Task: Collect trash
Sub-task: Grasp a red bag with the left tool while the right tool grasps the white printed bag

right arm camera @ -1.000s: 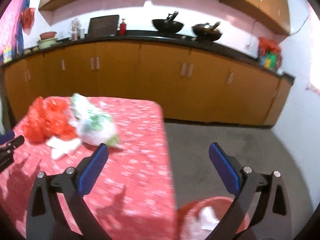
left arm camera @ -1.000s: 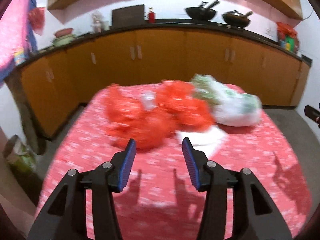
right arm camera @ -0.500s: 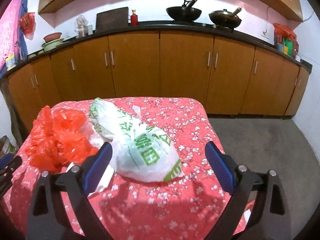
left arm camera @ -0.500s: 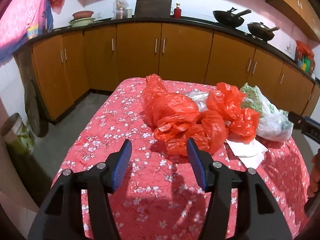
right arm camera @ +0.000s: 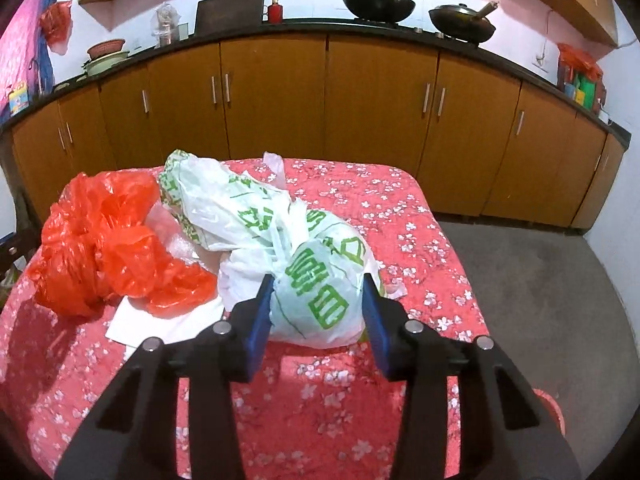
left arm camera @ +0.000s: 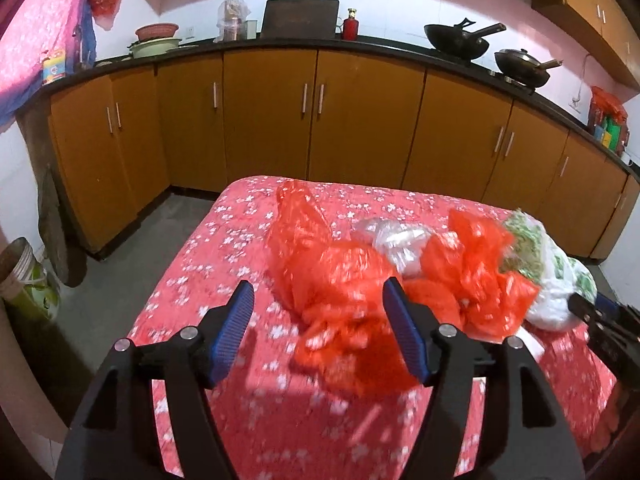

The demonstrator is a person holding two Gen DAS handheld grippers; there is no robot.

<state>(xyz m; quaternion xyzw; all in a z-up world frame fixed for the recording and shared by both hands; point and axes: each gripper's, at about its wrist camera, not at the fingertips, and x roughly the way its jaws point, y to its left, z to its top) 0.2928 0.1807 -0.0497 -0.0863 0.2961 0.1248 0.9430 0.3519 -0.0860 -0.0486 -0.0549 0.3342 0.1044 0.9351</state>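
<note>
On the table's red flowered cloth lies a pile of trash. A white plastic bag with green print sits between my right gripper pads, whose jaws are closing and touch it on both sides. Crumpled red plastic bags lie just ahead of my left gripper. Its jaws are opening, with the near tip of a red bag in the gap but unpressed. A clear plastic wad lies behind the red bags, and white paper lies under them.
A red bin stands on the grey floor right of the table. Orange cabinets with a dark counter run along the back. A bucket stands at the left wall. The right gripper's tip shows in the left wrist view.
My right gripper swung from the bin side to the table and closed around the white bag. My left gripper moved nearer the red bags, now right of centre, and its jaws widened.
</note>
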